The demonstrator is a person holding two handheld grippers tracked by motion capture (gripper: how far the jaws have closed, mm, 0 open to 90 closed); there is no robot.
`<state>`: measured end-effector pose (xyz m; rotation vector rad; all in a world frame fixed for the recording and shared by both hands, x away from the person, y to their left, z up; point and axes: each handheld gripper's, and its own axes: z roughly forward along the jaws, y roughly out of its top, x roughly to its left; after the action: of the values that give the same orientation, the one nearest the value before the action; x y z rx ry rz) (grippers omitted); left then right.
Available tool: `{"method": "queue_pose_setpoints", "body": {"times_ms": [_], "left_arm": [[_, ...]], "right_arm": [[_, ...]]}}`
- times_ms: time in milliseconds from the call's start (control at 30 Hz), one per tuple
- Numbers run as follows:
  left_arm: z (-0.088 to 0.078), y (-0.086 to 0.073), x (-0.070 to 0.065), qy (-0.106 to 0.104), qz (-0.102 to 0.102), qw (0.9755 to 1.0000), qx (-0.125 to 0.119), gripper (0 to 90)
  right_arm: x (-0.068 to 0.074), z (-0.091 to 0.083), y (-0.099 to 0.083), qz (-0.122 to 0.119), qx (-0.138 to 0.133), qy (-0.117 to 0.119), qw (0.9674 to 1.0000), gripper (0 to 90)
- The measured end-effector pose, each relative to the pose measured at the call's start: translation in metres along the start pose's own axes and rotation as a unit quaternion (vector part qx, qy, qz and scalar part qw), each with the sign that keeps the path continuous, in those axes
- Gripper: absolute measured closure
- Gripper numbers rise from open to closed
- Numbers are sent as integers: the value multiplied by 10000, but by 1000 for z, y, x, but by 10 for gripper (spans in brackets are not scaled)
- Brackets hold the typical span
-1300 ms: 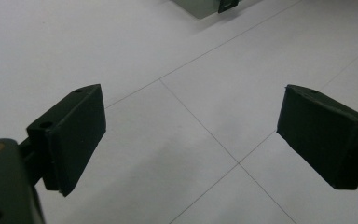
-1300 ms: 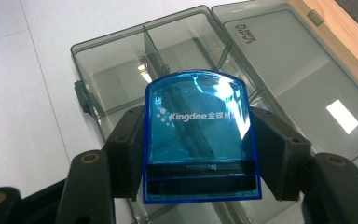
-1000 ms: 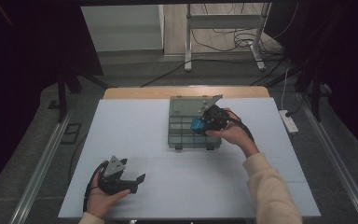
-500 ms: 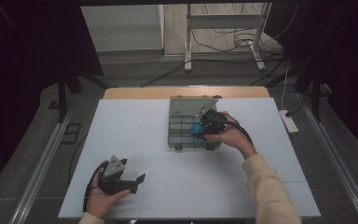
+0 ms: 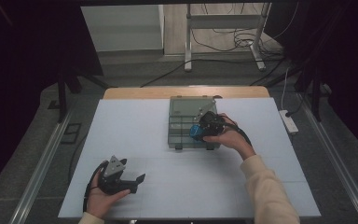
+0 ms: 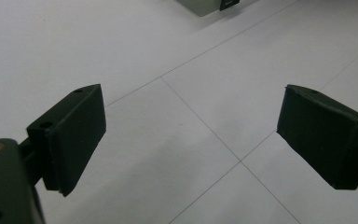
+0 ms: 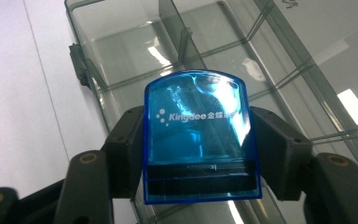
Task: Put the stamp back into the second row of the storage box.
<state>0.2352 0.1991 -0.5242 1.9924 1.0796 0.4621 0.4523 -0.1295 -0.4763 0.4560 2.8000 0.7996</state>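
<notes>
Blue stamp over the organizer box

My right gripper (image 7: 200, 154) has just been easing its jaws — blue stamp (image 7: 200, 140) between them, above the organizer box (image 7: 121, 56); left gripper (image 6: 191, 140) wide, empty.

The blue stamp case (image 7: 200, 140) is clear, glossy plastic, smooth enough to catch bright glare, with white print on its face. The compartment box (image 7: 284, 60) under it is smoky see-through plastic, also shiny, with thin smooth dividers. The right tongs (image 7: 200, 154) and left tongs (image 6: 191, 140) have matt black pads, probably plastic, with a fine dull grain. The counter (image 5: 135, 126) is covered by a matt white sheet with faint seams; a bare strip at its far edge looks like light wood. The sleeve (image 5: 268, 186) is soft pale cloth.
</notes>
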Motion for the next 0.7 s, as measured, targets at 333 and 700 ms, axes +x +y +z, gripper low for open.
{"method": "queue_pose_setpoints", "body": {"times_ms": [333, 700], "left_arm": [[0, 0, 0, 8, 3, 10000, 3, 88], [0, 1, 0, 16, 8, 10000, -8, 88]], "right_arm": [[2, -11, 2, 267, -315, -34, 9991, 161], [7, -17, 4, 241, -456, -76, 9986, 169]]}}
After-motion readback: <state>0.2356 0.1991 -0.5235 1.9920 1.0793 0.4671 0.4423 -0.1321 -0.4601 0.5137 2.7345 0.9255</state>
